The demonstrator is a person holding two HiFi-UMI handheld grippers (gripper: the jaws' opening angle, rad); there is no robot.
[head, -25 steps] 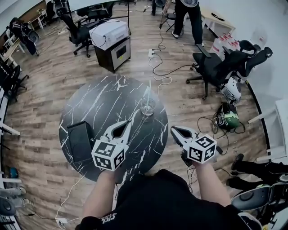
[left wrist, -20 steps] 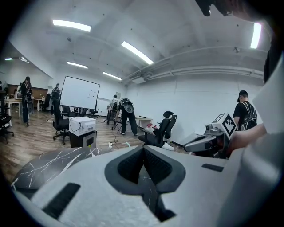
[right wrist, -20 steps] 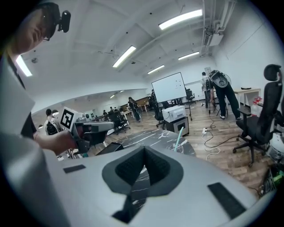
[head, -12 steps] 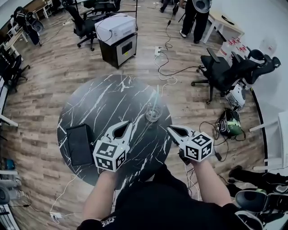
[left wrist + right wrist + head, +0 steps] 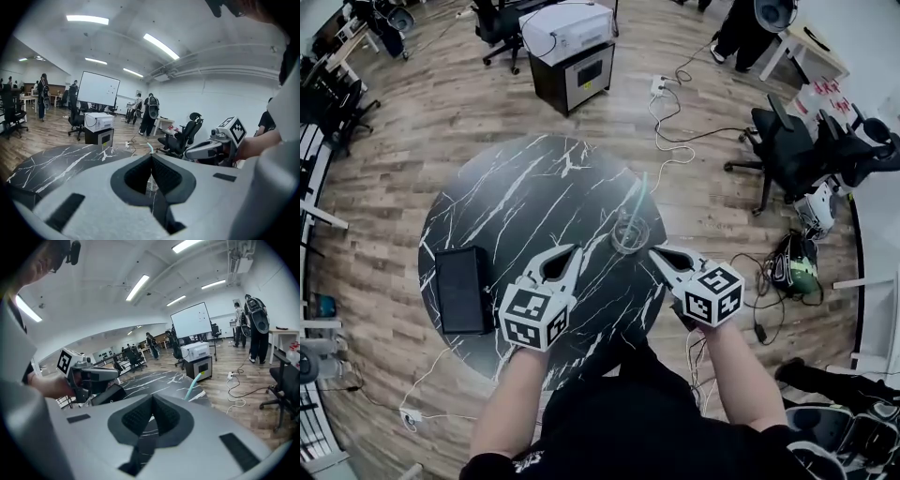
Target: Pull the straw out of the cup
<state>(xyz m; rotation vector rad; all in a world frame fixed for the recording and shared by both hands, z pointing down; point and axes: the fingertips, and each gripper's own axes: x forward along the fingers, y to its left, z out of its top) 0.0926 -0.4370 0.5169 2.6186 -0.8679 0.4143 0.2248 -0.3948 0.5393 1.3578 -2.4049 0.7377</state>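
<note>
Pressed together and empty, the left tongs [image 5: 574,250] and right tongs [image 5: 655,252] flank the glass cup [image 5: 629,234], likely lining up for its straw [image 5: 639,192].

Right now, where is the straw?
In the head view, the straw stands in the clear cup near the right edge of the marble table, just beyond the tip of the right gripper.

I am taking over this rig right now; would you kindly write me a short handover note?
Left gripper: jaws together, empty.
Right gripper: jaws together, empty.
Clear glass cup with pale teal straw stands near the right edge of the round black marble table, just ahead of both gripper tips.
Done: nothing; the straw is in the cup.
Left: grip the straw and pull it out.
</note>
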